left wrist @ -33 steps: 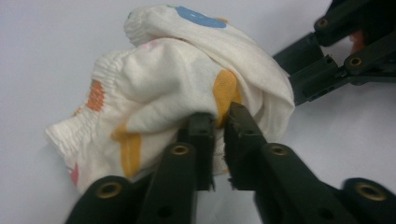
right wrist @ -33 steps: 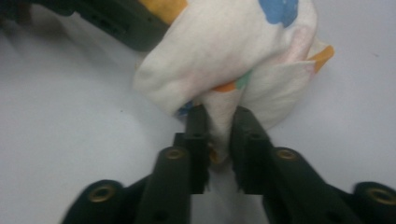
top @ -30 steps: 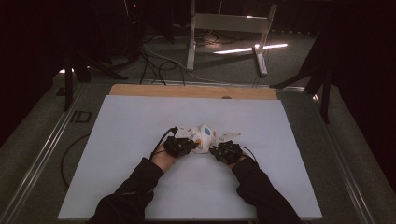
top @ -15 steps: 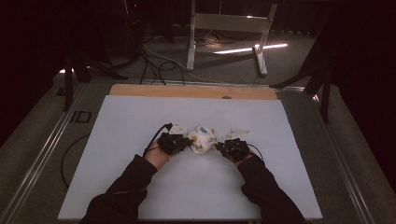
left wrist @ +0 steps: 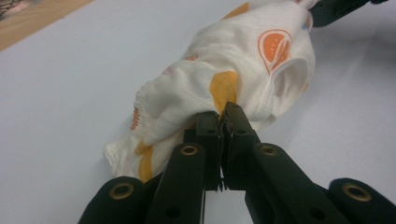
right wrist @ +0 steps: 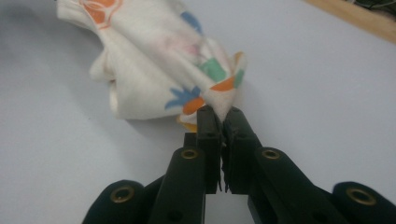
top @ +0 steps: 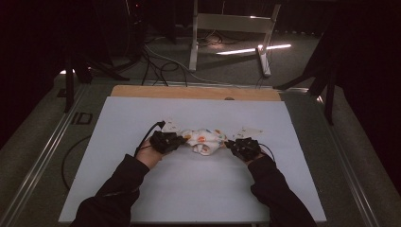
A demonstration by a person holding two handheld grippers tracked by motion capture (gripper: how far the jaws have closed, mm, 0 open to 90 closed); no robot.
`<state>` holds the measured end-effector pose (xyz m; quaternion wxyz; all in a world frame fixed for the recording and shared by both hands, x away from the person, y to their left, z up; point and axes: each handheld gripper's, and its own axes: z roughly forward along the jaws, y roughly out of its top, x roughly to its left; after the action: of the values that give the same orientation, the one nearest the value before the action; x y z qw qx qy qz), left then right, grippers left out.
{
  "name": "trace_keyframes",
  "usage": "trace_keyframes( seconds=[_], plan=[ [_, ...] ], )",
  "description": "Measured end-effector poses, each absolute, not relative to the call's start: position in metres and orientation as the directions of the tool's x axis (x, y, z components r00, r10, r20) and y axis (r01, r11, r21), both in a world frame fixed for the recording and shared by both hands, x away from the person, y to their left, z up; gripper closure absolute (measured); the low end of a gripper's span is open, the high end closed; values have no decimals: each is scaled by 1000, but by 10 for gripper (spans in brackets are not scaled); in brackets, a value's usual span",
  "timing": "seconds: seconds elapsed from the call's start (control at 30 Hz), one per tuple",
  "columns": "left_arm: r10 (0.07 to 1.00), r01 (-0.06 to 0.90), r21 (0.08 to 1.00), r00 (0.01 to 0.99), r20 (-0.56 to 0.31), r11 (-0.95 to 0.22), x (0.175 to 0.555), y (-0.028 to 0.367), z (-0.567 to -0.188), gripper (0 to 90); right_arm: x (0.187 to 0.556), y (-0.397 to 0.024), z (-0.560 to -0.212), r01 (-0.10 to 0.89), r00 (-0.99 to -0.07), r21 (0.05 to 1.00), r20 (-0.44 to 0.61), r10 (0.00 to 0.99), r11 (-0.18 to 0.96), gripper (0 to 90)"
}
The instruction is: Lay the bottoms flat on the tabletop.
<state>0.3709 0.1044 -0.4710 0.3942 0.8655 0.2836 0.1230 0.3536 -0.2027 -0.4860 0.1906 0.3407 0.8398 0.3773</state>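
The person is standing at the white table (top: 142, 189) with a small white garment (top: 204, 140), printed with orange and blue shapes, bunched up between the two tools near the middle of the surface. The left gripper (left wrist: 223, 122) is pinching one end of the cloth, its jaws pressed together on a fold beside an orange patch, and the right gripper (right wrist: 219, 122) is nipping the opposite end the same way, jaws tight on a pointed corner of fabric. From above, the left gripper (top: 176, 141) and right gripper (top: 231, 144) are sitting apart with the garment sagging in a crumpled lump between them, its underside seemingly brushing the table. I'd say both holds are made and the spreading is only starting: the cloth is not yet pulled flat, and smoothing or folding it is all left to do.
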Motion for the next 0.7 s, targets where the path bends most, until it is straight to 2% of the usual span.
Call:
trace_keyframes(
  seconds=[0.37,0.5,0.6,0.7],
  plan=[
    [618,380,752,785,45,-538,363,128,-442,879,349,-209,-459,369,-702,795,-102,705,482,872],
    [621,367,759,782,63,-538,354,134,-429,878,337,-204,-443,323,-718,815,-119,685,481,871],
    [621,376,753,782,55,-540,348,136,-430,877,327,-202,-444,304,-737,809,-136,662,504,870],
    [601,400,730,799,18,-554,328,133,-448,876,316,-200,-453,308,-755,793,-133,643,526,870]
  ],
)
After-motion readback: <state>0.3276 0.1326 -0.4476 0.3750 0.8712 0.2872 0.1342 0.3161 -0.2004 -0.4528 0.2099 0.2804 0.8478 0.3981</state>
